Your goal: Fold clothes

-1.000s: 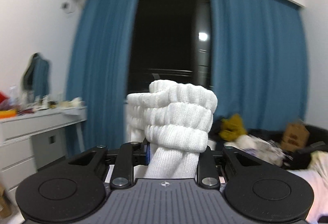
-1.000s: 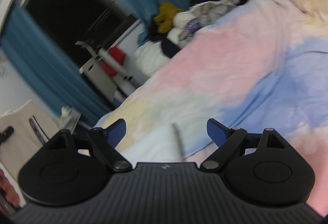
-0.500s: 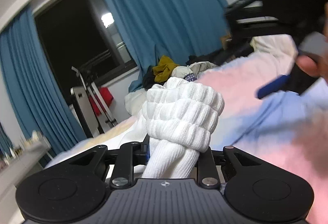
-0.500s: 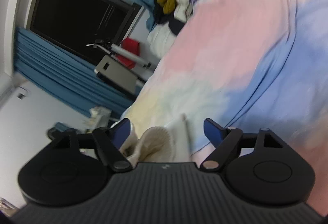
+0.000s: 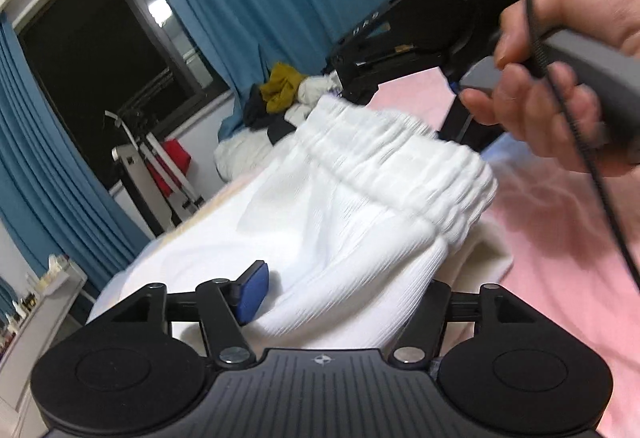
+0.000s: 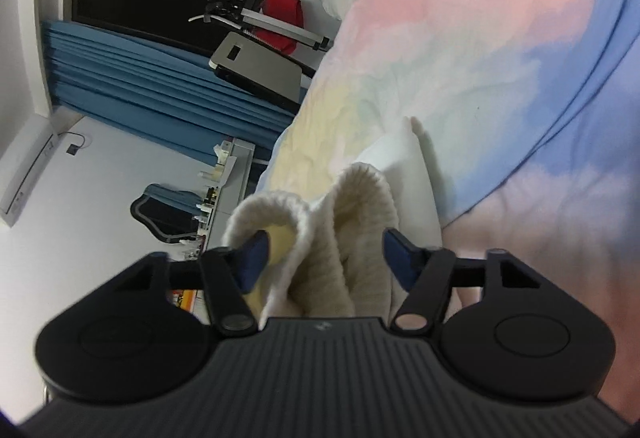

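White ribbed garment between both my claws, over the pastel bed.

My left claw (image 5: 340, 290) stands apart, the white garment (image 5: 360, 222) bunched between its fingers; the right finger is buried under cloth, so contact there is hard to judge. My right claw (image 6: 324, 258) is also spread, its left pad tucked inside a fold of the cuff. My right hand (image 5: 560, 85) grips its handle above the bedspread (image 6: 480, 37); the waistband is blurred.

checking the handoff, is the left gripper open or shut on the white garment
Open. The left gripper has its blue pad spread off the white garment, which lies loosely between the fingers rather than being pinched.
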`<state>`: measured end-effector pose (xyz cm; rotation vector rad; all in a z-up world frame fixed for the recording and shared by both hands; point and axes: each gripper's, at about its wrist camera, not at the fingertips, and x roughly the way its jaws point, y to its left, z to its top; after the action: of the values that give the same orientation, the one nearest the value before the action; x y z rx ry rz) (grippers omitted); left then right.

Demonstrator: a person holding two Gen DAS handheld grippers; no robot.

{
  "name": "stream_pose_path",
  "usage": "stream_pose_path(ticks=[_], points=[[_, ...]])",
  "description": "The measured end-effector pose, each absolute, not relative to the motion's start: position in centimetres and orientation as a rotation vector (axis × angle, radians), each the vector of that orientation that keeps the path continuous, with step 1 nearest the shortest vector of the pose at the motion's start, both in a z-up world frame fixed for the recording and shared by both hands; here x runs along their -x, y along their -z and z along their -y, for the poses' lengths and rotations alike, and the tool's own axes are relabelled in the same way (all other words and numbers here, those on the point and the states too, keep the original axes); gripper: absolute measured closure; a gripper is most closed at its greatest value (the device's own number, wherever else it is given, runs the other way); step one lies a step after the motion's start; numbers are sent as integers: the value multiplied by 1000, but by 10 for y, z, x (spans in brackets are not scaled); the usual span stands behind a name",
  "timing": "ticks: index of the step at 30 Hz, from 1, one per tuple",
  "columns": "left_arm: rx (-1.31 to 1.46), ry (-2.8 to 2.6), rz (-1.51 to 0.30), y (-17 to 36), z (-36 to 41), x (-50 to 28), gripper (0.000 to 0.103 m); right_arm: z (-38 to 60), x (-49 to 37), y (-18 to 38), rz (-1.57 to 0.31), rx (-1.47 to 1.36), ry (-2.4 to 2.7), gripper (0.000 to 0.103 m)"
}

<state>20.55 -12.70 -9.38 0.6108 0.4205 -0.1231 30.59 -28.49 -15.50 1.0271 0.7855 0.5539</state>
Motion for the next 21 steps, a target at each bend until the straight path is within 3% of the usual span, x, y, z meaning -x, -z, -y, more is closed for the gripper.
stream_pose_path(ticks=[4, 5, 6, 7, 10, 16, 21], points=[[-599, 119, -408, 97, 107, -192, 40, 269, -321, 158, -772, -1001, -598, 70], [-599, 117, -404, 100, 105, -191, 41, 266, -323, 157, -759, -994, -603, 80], [-588, 122, -404, 102, 105, -188, 49, 263, -325, 156, -747, -986, -605, 82], [-574, 128, -407, 103, 106, -186, 66, 262, -325, 152, -739, -971, -599, 83], [-521, 152, -390, 100, 114, -178, 84, 263, -325, 136, -689, -938, -601, 85], [-415, 227, -419, 94, 136, -186, 84, 282, -334, 119, -620, -864, -549, 85], [-392, 261, -472, 105, 136, -190, 83, 294, -349, 164, -712, -923, -496, 85]])
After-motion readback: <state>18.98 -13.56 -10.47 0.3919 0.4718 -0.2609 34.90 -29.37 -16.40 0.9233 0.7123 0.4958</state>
